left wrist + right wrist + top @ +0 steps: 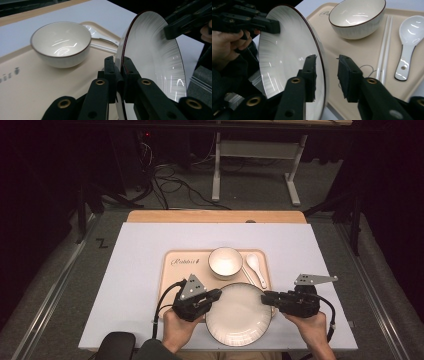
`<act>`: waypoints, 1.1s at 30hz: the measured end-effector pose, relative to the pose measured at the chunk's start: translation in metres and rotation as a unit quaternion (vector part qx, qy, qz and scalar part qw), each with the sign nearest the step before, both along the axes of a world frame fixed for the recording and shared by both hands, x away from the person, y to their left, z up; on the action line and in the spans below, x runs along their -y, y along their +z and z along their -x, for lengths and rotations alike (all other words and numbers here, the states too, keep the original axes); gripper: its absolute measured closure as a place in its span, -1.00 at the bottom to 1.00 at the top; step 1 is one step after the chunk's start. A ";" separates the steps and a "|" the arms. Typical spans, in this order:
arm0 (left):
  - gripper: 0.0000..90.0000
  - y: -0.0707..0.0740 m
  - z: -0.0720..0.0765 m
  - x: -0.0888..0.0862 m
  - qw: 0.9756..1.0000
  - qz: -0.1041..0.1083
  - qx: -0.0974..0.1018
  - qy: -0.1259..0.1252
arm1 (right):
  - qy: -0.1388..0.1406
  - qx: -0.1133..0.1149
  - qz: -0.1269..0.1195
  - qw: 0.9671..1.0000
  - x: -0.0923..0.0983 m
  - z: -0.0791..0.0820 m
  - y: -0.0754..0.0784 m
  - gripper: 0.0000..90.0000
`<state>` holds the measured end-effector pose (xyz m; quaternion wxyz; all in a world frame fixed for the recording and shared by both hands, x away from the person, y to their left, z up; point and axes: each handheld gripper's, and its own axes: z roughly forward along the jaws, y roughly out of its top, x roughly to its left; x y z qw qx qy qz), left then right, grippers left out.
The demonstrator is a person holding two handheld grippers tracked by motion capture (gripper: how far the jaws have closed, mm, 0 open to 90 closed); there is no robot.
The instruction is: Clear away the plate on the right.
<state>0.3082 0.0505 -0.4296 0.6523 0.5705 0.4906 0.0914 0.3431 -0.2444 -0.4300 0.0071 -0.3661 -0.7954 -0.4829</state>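
Plate (238,315), round and white with a dark rim, sits face up at the near edge of the tan tray (172,272), between the two grippers. Left gripper (216,294) pinches its left rim tight. Right gripper (265,297) has its jaws apart around the right rim, not pressing. Bowl (225,262) and spoon (255,266) lie behind on the tray. White table (135,270), dark room.

left gripper (216,294): black, grey three-cornered plate on top, black cable trailing behind
right gripper (264,297): black, grey plate, black cable
jaws: black, brass-ringed screw holes
sleeve (155,349): dark
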 end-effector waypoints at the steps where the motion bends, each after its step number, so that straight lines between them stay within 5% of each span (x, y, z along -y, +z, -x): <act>1: 0.90 0.000 -0.001 -0.005 1.000 0.003 -0.001 0.008 | 0.001 0.002 0.005 1.000 0.002 -0.001 0.003 0.46; 8: 0.89 0.006 -0.014 -0.063 0.994 0.044 -0.030 0.092 | -0.043 0.012 -0.017 0.999 0.034 -0.013 0.013 0.35; 16: 0.89 -0.014 -0.031 -0.114 0.975 0.059 -0.073 0.199 | -0.101 0.008 -0.032 0.994 0.065 -0.033 0.009 0.33; 23: 0.89 -0.036 -0.053 -0.130 0.959 0.044 -0.105 0.258 | -0.105 0.003 -0.027 0.994 0.062 -0.039 0.004 0.31; 25: 0.89 -0.040 -0.060 -0.133 0.956 0.058 -0.115 0.264 | -0.107 0.002 -0.023 0.994 0.063 -0.038 0.003 0.30; 28: 0.89 -0.046 -0.072 -0.132 0.954 0.057 -0.120 0.270 | -0.116 -0.003 -0.018 0.993 0.065 -0.037 0.000 0.27; 33: 0.78 -0.065 -0.091 -0.133 0.948 0.023 -0.144 0.284 | -0.130 -0.004 0.025 0.991 0.065 -0.036 -0.011 0.20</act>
